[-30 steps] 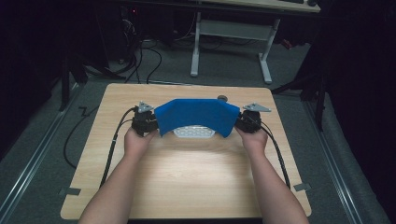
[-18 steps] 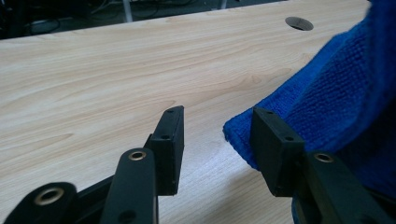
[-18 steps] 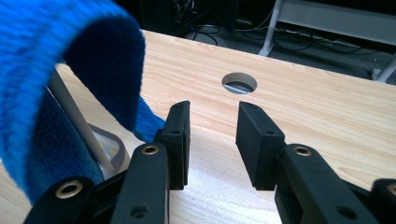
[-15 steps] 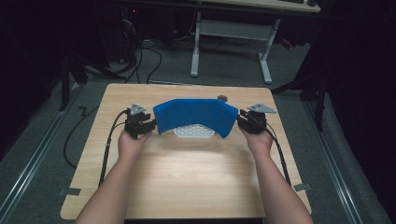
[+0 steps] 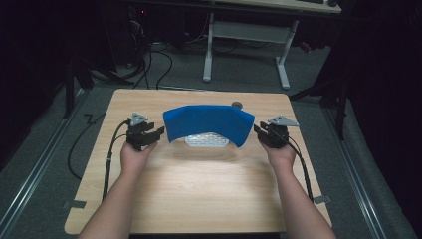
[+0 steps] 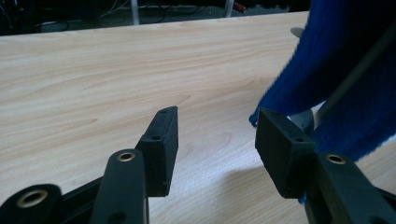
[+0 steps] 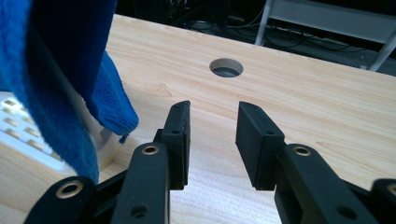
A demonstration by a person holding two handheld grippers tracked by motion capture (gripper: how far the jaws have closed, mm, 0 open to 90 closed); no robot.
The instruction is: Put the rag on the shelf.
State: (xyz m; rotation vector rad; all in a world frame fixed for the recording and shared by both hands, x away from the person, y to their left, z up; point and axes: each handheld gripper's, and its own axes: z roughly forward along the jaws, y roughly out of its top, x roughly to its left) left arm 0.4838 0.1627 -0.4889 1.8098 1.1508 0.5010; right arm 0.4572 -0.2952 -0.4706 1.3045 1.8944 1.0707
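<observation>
dark room behind, with cables on the floor and a white-legged frame seen past the far edge. one light wood desk (image 5: 199,189) is lit from above, and one round cable hole (image 5: 237,105) is cut near its far edge, also seen in the right gripper view (image 7: 226,67).

counted on the desk: one blue cloth (image 5: 208,123), draped in an arch over one white slotted object (image 5: 206,141) at mid-desk. the object is mostly covered, so what it is cannot be told. no readable writing or labels are seen anywhere.

two grippers are held, one per hand. left gripper (image 5: 152,134) is parted, nothing between the jaws, set just beside the cloth's left edge; in its own view (image 6: 215,140) bare desk is seen through the gap, and the cloth (image 6: 345,79) hangs beyond the right jaw. right gripper (image 5: 261,133) is likewise parted and empty, just off the cloth's right edge; in its own view (image 7: 212,140) the cloth (image 7: 60,70) hangs at left over the white slotted object (image 7: 23,126).
</observation>
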